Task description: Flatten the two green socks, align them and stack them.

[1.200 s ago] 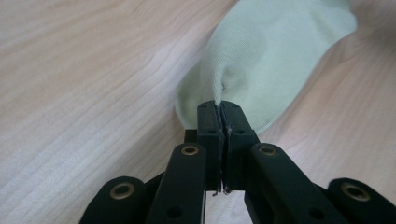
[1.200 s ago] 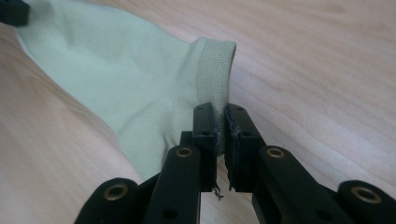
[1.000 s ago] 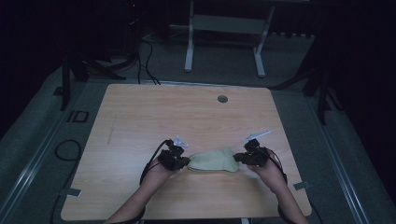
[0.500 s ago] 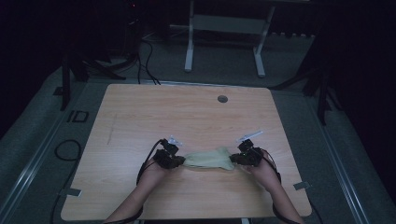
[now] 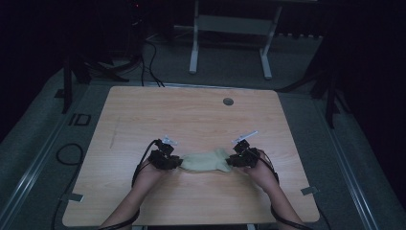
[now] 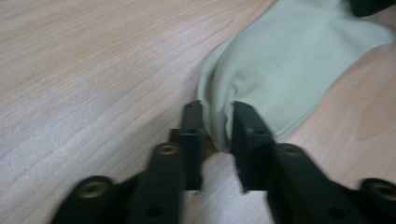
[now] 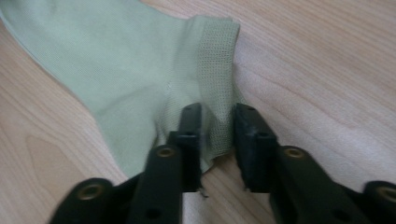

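Dim surroundings ring the tabletop (image 5: 143,115), where a pale green sock (image 5: 205,161) lies low centre between the left gripper (image 5: 176,163) and right gripper (image 5: 231,161). Both jaws have just been opening, each loosely straddling an end (soft, light knit); the ribbed cuff (image 7: 215,70) likely offers the firmest hold.

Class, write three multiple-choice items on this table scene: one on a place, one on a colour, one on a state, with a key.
1. Where does the cloth lie?
A. between the left gripper and the right gripper
B. on the floor
C. beside the round hole

2. Its colour?
A. red
B. pale green
C. black

3. Its state?
A. hanging in the air
B. rolled into a ball
C. flat on the table

Key: A, a gripper sits at each end; B, both gripper views show green fabric; C, it rests on the wood.
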The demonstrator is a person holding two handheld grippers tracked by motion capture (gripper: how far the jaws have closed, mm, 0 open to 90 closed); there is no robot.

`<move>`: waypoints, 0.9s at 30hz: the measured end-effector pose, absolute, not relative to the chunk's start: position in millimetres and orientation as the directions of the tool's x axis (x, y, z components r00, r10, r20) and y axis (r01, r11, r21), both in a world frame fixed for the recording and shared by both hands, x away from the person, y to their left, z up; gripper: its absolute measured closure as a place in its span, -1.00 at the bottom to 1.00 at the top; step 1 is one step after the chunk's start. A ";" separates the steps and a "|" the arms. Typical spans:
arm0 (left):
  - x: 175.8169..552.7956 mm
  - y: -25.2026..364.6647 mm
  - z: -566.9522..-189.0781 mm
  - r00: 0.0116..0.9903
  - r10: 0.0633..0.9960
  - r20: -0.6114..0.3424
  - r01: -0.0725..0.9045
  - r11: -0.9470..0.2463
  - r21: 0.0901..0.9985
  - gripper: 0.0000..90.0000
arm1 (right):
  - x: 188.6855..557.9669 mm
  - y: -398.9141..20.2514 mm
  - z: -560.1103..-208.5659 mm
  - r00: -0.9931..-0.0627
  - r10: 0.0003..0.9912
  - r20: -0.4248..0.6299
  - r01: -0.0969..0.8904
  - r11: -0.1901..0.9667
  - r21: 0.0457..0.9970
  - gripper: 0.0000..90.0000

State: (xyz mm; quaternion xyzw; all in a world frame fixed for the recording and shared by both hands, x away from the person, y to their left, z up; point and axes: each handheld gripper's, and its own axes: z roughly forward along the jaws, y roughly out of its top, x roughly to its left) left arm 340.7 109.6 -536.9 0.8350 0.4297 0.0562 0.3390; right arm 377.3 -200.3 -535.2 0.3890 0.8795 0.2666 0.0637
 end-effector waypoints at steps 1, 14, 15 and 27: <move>339.6 109.5 -533.6 0.630 0.751 -0.198 0.672 -0.400 0.623 0.38 | 376.8 -200.7 -533.0 -0.687 0.720 0.097 0.650 0.549 0.526 0.39; 317.2 92.2 -508.7 0.698 0.691 -0.186 0.597 -0.418 0.685 -0.66 | 362.6 -193.1 -508.9 -0.747 0.653 0.122 0.572 0.540 0.617 -0.63; 314.4 91.2 -507.9 0.702 0.690 -0.178 0.588 -0.420 0.691 -0.69 | 361.4 -193.3 -509.1 -0.754 0.646 0.120 0.562 0.539 0.628 -0.64; 298.0 101.1 -516.8 0.684 0.715 -0.144 0.574 -0.406 0.711 -0.91 | 349.1 -207.7 -508.3 -0.747 0.660 0.085 0.528 0.510 0.679 -0.68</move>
